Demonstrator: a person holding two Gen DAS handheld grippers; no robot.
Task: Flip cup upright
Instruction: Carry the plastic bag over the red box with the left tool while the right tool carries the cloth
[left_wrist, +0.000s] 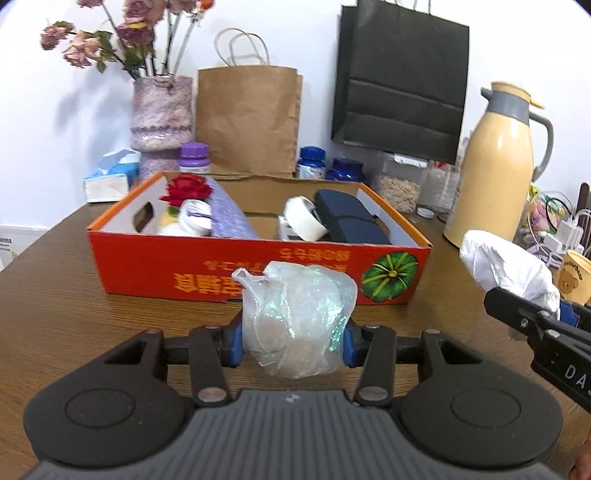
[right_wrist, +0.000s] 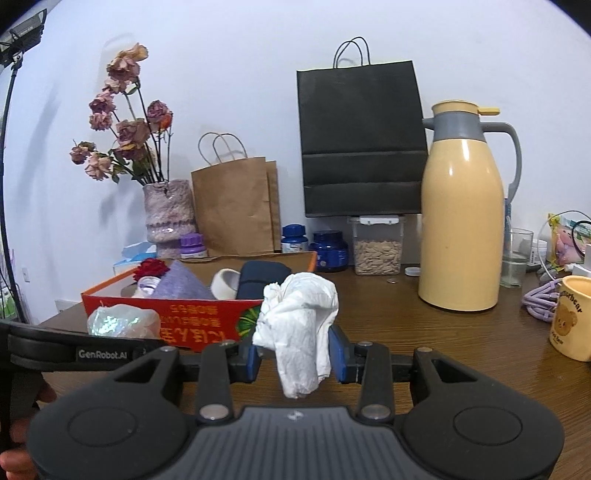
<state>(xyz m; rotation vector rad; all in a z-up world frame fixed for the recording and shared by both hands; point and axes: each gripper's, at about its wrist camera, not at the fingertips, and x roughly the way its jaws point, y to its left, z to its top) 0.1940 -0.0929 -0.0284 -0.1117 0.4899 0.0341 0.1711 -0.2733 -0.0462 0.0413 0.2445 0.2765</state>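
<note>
A yellow cup with a bear print (right_wrist: 570, 317) stands on the wooden table at the far right, mouth up; its edge also shows in the left wrist view (left_wrist: 574, 277). My left gripper (left_wrist: 293, 339) is shut on a crumpled clear plastic bag (left_wrist: 299, 314), held just above the table in front of the orange box. That bag (right_wrist: 118, 321) shows at the left of the right wrist view. My right gripper (right_wrist: 295, 356) is shut on a white crumpled wad (right_wrist: 299, 332), left of the cup and apart from it. That wad (left_wrist: 506, 266) appears at the right of the left wrist view.
An orange cardboard box (left_wrist: 258, 266) holding tape, a dark case and bottles lies ahead. A tall yellow thermos jug (right_wrist: 461, 229), a glass of water (right_wrist: 515, 262) and purple cables (right_wrist: 539, 302) crowd the right. Paper bags, a vase and jars line the wall.
</note>
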